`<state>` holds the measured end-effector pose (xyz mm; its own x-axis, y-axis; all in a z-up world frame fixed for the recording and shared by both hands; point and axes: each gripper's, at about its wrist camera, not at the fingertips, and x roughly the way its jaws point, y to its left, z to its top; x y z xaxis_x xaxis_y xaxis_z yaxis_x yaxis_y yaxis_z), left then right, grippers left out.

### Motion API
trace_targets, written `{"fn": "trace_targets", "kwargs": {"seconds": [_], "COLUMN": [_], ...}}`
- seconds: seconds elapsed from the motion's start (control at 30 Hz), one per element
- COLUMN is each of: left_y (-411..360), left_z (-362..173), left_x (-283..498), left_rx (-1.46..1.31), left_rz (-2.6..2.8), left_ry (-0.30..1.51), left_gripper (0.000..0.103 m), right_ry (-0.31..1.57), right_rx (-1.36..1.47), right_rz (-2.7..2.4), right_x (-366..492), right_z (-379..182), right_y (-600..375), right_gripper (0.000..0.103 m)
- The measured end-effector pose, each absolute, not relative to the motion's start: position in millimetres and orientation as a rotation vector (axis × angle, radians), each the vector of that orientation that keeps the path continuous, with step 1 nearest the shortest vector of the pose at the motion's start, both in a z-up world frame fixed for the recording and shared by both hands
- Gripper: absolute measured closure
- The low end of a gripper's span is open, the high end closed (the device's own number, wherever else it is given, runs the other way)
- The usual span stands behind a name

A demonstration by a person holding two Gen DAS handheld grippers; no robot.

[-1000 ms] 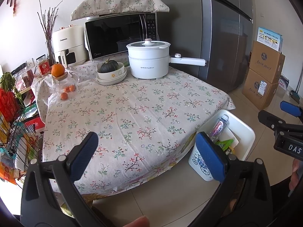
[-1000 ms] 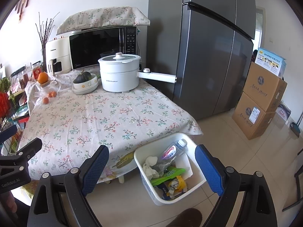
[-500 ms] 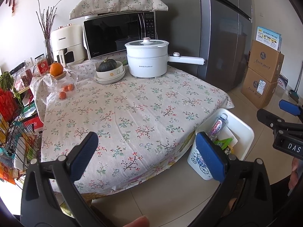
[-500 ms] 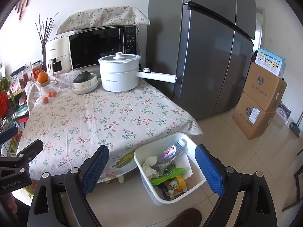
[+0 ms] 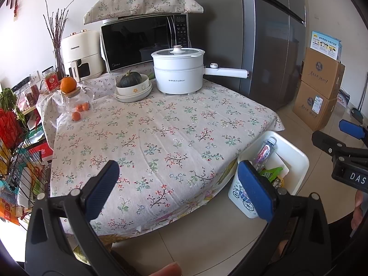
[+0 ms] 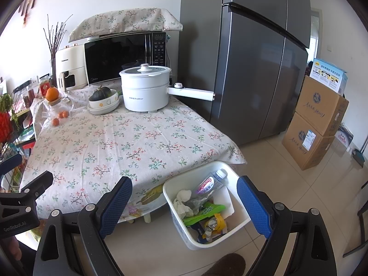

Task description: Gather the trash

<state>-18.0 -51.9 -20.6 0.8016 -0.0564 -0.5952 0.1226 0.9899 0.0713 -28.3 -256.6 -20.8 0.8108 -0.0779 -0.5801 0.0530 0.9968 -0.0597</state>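
Left gripper (image 5: 178,187): jaws spread wide, blue pads well apart, nothing between them, touching nothing. Held above the near edge of the table (image 5: 161,133), with the floral cloth below.

Right gripper (image 6: 185,203): jaws spread wide, empty, in contact with nothing. Held above the floor, with the bin below and between its fingers in the right wrist view. Seen from the left wrist view at the right edge.

Bin (image 6: 239,226): white, rectangular, on the tiled floor just beside the near right corner of the table, partly under the hanging cloth. Blue bicycle print on one outer wall.

Contents of bin, all trash:
- clear plastic bottle (image 6: 210,184) with a pink label, lying tilted against the far wall;
- crumpled white tissue (image 6: 182,201) on the left side;
- green wrapper (image 6: 202,212) across the middle;
- yellow and foil wrappers (image 6: 215,225) toward the near side; details too small to tell.

Table top, far end: white electric pot (image 5: 178,73) with lid and long handle; bowl holding a dark green squash (image 5: 131,79); glass jar (image 5: 77,105) of small oranges with one orange on its lid. The middle and near cloth carries no loose items.

Behind the table: microwave (image 5: 143,43) under a floral cover, white air fryer (image 5: 80,57). Grey refrigerator (image 6: 253,57) to the right. Stacked cardboard boxes (image 6: 317,124) on the floor beyond.
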Motion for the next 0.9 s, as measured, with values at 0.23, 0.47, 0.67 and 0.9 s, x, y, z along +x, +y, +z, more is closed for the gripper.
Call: {"fn": "trace_targets", "kwargs": {"seconds": [0.23, 0.47, 0.67, 0.9], "left_y": [-52.3, -51.6, -49.4, -45.1], "left_z": [-20.7, -21.4, -23.8, -25.1], "left_x": [-18.0, -17.5, -10.8, -2.0], "left_rx": [0.110, 0.120, 0.127, 0.109], "left_rz": [-0.096, -0.097, -0.097, -0.129], "left_ry": [0.635, 0.624, 0.634, 0.679], "left_gripper": [0.001, 0.001, 0.001, 0.001], "right_ry": [0.621, 0.615, 0.614, 0.616], "right_rx": [-0.041, -0.038, -0.028, -0.012], "right_rz": [-0.071, -0.076, -0.079, -0.085], "right_x": [-28.4, -28.8, -29.2, -26.4], "right_z": [-20.8, -20.5, -20.8, -21.8], "right_y": [-256.4, -256.9, -258.3, -258.9], "right_gripper": [0.009, 0.009, 0.009, 0.009]}}
